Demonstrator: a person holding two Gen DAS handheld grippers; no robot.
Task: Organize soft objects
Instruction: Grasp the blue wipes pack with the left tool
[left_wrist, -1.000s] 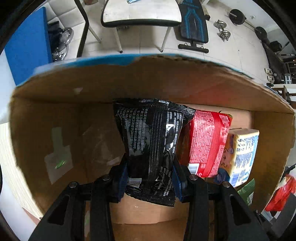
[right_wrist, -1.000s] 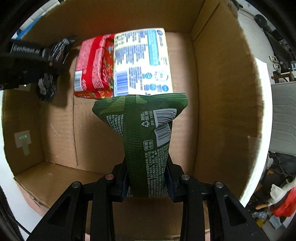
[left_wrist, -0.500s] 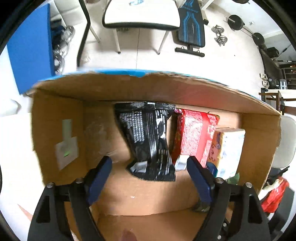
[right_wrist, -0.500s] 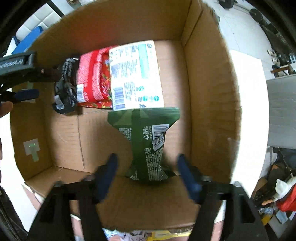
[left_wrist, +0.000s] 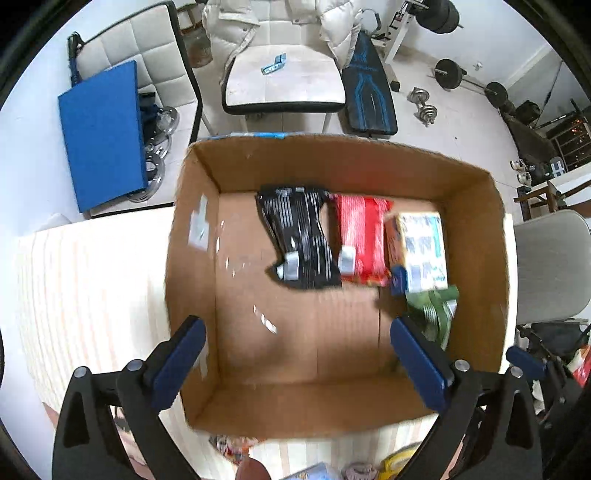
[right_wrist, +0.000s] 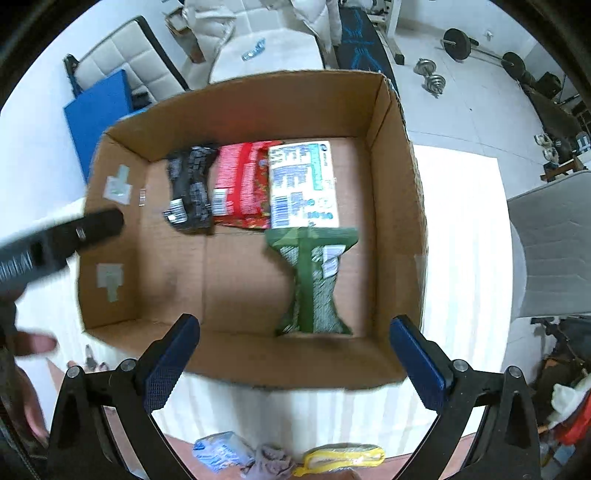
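Four soft packets lie in the cardboard box (right_wrist: 391, 206): a black snack packet (left_wrist: 299, 236) to the left, a red packet (left_wrist: 360, 240) touching it, a white-and-blue pack (right_wrist: 303, 184) at the right end of that far row, and a green packet (right_wrist: 312, 284) just near of the white one, its far end meeting it. The left gripper (left_wrist: 295, 362) and the right gripper (right_wrist: 295, 358) both hang above the box, pointing down. The jaws of each have just been opening and now stand fully wide with nothing between them; the black and green packets lie loose on the box floor.

The step in hand looks like clearing the box after the drop and going for the next item. Done well, that means lifting straight up until the jaws are above the walls, so no finger clips the cardboard rim or drags a packet out of its row. The left and near part of the box floor is bare, so later items would fit best there.

The box sits on a pale striped surface (left_wrist: 92, 280). At its near edge wait a blue-and-white pouch (right_wrist: 221, 452), a greyish cloth item (right_wrist: 271, 458) and a yellow-edged bag (right_wrist: 341, 458). Beyond are a white chair (left_wrist: 284, 81), a blue board (left_wrist: 101, 133), a weight bench (left_wrist: 367, 99) and dumbbells (left_wrist: 423, 105) on a tiled floor.
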